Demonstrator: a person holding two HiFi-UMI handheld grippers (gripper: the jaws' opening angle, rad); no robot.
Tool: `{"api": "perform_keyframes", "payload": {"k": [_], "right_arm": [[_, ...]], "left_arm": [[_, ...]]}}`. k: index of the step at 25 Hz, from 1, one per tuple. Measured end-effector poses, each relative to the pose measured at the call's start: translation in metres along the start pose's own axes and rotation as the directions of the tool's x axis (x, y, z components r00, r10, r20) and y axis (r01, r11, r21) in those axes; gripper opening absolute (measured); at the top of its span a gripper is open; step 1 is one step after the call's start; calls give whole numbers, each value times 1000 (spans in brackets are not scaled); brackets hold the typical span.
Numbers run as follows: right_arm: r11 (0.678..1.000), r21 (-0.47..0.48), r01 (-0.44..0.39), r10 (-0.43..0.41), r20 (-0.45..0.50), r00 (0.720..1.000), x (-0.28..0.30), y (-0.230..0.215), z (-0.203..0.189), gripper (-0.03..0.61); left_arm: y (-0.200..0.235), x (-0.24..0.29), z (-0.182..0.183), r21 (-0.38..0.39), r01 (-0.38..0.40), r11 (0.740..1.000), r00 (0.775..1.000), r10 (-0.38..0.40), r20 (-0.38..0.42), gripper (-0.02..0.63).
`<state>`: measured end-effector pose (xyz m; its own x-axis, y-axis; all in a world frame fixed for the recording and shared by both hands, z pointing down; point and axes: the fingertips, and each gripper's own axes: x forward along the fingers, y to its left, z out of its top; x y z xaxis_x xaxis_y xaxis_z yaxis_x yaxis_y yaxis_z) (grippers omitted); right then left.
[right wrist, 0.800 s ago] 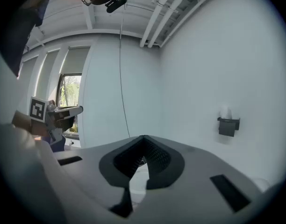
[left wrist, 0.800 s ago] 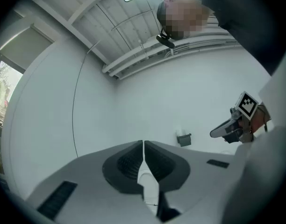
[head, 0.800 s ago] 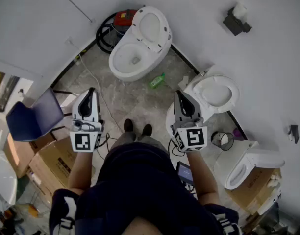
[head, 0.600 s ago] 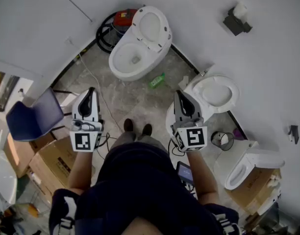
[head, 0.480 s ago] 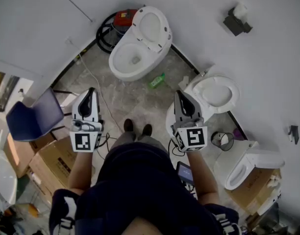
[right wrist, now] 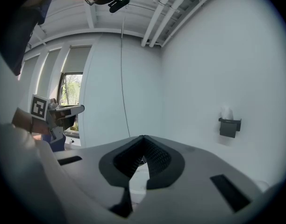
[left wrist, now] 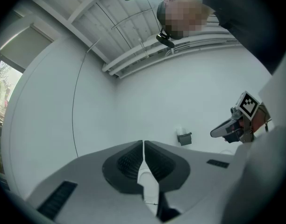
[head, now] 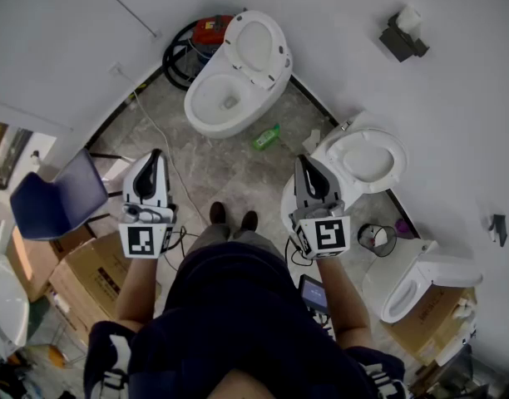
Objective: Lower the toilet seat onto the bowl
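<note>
A person stands on a marbled floor (head: pixel 213 169) in a white-walled room, holding the left tongs (head: pixel 155 155) and the right tongs (head: pixel 303 161) at about waist height on either side of the body, both pointing forward. The left tongs are closed with their tips pressed together and nothing between them, as their own view shows; the right tongs are likewise closed and empty, the tips meeting at a point. The toilet seat (head: pixel 256 46) stands raised, tilted back toward the wall behind the open bowl (head: pixel 219 104) of the toilet ahead of the person, well apart from both tongs. A red device (head: pixel 210 30) ringed by a black hose (head: pixel 173 61) sits just beside that toilet by the wall, and a green bottle (head: pixel 267 136) lies on the floor between it and a second toilet (head: pixel 364 158), which is just beside the right tongs in the head view. A third toilet (head: pixel 421 274) sits lower right, with a small bin (head: pixel 377 238) between the two. A blue chair (head: pixel 57 199) and cardboard boxes (head: pixel 88 274) are at the person's left. A dark paper holder (head: pixel 402 36) hangs on the wall and shows in both gripper views. The right gripper view also takes in a window (right wrist: pixel 71 101) behind the left tongs.
</note>
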<state>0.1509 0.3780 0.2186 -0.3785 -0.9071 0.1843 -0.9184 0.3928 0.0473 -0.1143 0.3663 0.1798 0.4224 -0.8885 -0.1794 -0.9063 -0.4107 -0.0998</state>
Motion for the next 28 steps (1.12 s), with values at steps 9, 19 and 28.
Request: {"api": "perform_keyframes", "payload": {"k": [9,19,28], "right_arm": [[1000,-6,5,-5,13,1000,0,-4,0,18],[1000,9,3,-3,8,1000,-5,-10,-4,18],[1000,26,8,-8,-6,1000,-12,-21,-14,18]], "left_arm": [[-3,4,-9,-6,-22,1000,999,21,-48,32],[-10,12,-17,-9,10,1000,997,-11,-76,34],[-22,23,-22,-9,67,998,994,-68,-81,35]]}}
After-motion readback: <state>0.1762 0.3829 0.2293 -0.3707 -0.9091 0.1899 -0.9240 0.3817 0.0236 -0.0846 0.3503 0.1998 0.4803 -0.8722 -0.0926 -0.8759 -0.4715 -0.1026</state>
